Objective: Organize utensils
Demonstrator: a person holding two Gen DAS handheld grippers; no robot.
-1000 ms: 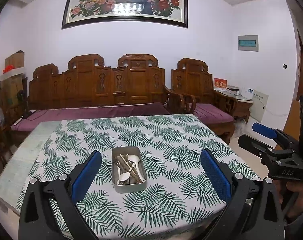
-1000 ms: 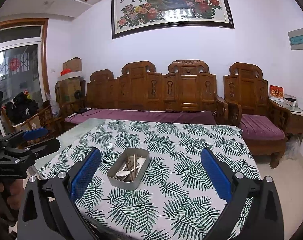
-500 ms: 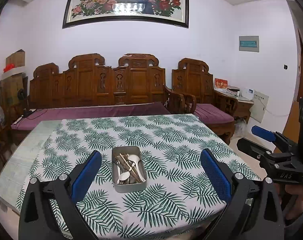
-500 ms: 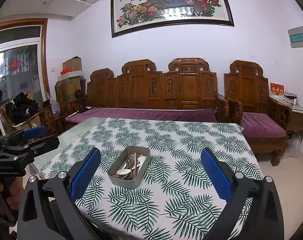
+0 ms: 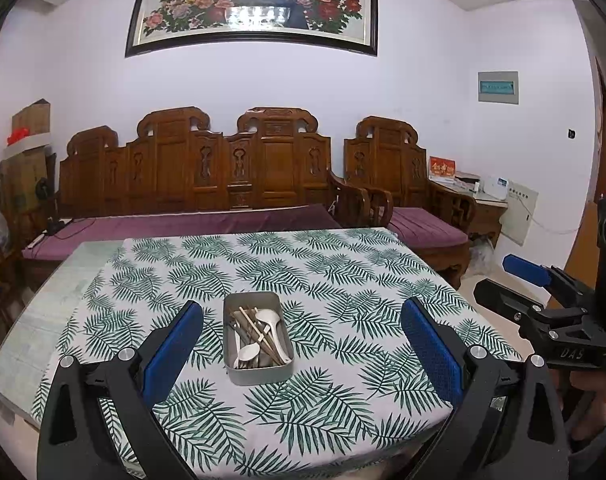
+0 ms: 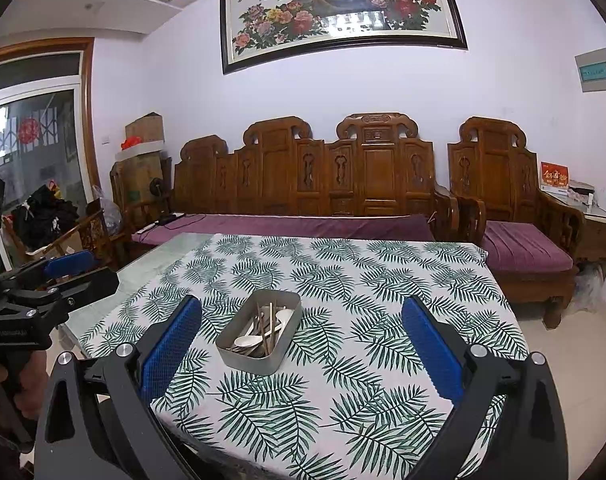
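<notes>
A grey metal tin (image 5: 258, 338) sits on the near half of the table (image 5: 343, 280), roughly midway between its left and right edges, holding a loose jumble of utensils: white spoons (image 5: 269, 320) lying over and beside thin wooden chopsticks (image 5: 259, 330), with some darker pieces underneath that are too small to tell apart. From the right wrist view the same tin (image 6: 259, 336) appears turned at an angle, its contents leaning toward the far end. The table wears a white cloth printed with green fern leaves (image 6: 383, 280), and a bare pale strip of tabletop shows along its left side. The left gripper (image 5: 301, 338) hovers short of the near edge, its blue-padded fingers (image 5: 175, 346) spread wide with nothing between them, the tin framed in the gap. The right gripper (image 6: 301, 340) hangs likewise at the near edge, a little to the right, its fingers (image 6: 431, 350) also wide apart and holding nothing. Beyond the table stands a carved wooden sofa (image 5: 207, 176) with purple cushions, and above it a framed peacock painting (image 5: 255, 0) on the white wall.
</notes>
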